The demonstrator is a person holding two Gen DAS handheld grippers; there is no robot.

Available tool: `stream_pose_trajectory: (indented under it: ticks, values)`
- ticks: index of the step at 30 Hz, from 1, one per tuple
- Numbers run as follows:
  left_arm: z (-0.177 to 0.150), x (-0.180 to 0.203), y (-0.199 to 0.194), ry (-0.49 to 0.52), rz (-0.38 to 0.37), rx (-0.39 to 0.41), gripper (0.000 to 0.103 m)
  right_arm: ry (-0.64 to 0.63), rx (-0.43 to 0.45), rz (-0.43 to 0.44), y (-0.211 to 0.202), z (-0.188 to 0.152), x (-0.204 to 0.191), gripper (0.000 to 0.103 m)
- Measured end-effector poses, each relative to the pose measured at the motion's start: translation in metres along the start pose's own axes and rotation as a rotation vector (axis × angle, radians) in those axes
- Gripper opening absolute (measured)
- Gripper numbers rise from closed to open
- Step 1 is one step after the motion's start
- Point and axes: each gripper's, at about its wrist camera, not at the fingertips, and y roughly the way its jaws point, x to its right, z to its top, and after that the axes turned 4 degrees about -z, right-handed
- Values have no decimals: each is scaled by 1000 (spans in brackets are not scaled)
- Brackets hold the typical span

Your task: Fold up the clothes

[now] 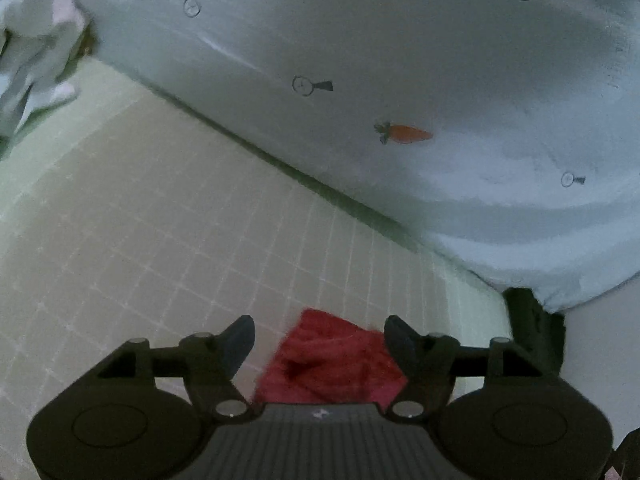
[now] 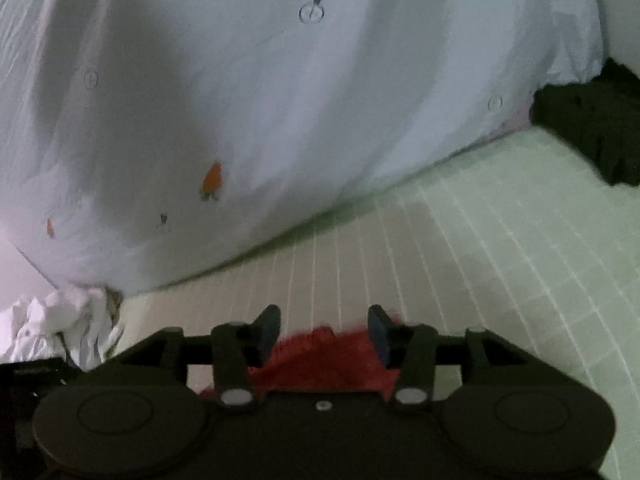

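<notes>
A cloth [image 1: 332, 360] is seen on the mat [image 1: 160, 240], between the fingers of the left gripper [image 1: 319, 340]. Behind the mat, a big sheet [image 1: 400, 60] is spread.

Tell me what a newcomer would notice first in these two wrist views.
The red cloth stands out most, lying between the open fingers of the left gripper and likewise between those of the right gripper. Behind it, a pale sheet printed with an orange carrot rises along the far edge of the gridded mat.

Bedroom in home: carrot-print bedsheet [image 1: 400, 60] ahead of grippers, grid-lined mat [image 1: 180, 240] beneath, crumpled white laundry [image 2: 60, 328] beside.
</notes>
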Motion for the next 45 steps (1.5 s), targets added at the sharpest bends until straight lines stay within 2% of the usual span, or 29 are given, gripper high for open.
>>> stream_pose_trajectory:
  ticks: [1,4,6,8,11,14,17,19,22,26,30,36,40,43,45]
  values:
    - [1,-1,2,18,6,3,72,-25,-12,-16,4,-5,0,64]
    - [-7,-6,17,76,58,-66,72,-108,-75,-76,20,-21,3,64]
    - [-14,-13,18,78,72,-116,72,-151,-130,-114,32,-35,5,64]
    - [-21,-16,23,69,74,-155,72,-153,-179,-143,36,-44,10,64]
    - [-24,-16,29,74,69,-173,73,-137,-216,-164,39,-56,14,64]
    - [-22,-22,31,55,75,-175,73,-120,-225,-186,38,-62,18,64]
    - [-16,-28,21,16,83,-123,73,-89,-220,-201,35,-63,25,64]
    - [-14,-29,11,26,95,-90,73,-83,-206,-214,34,-61,26,64]
    - [-15,-28,1,89,119,-85,75,-70,-201,-224,33,-62,27,64]
    - [-28,-33,2,114,121,-125,78,-63,-204,-229,29,-66,27,64]
    - [-43,-32,10,157,121,-201,78,-62,-212,-228,25,-73,28,64]
    - [-50,-17,37,235,43,-293,82,-53,-221,-245,22,-77,33,64]
    - [-55,-5,63,283,30,-343,82,-52,-219,-260,23,-74,36,64]
    - [-46,-2,78,247,90,-302,82,-59,-222,-269,24,-73,37,64]
    - [-29,-6,82,183,127,-231,82,-63,-228,-276,25,-73,37,64]
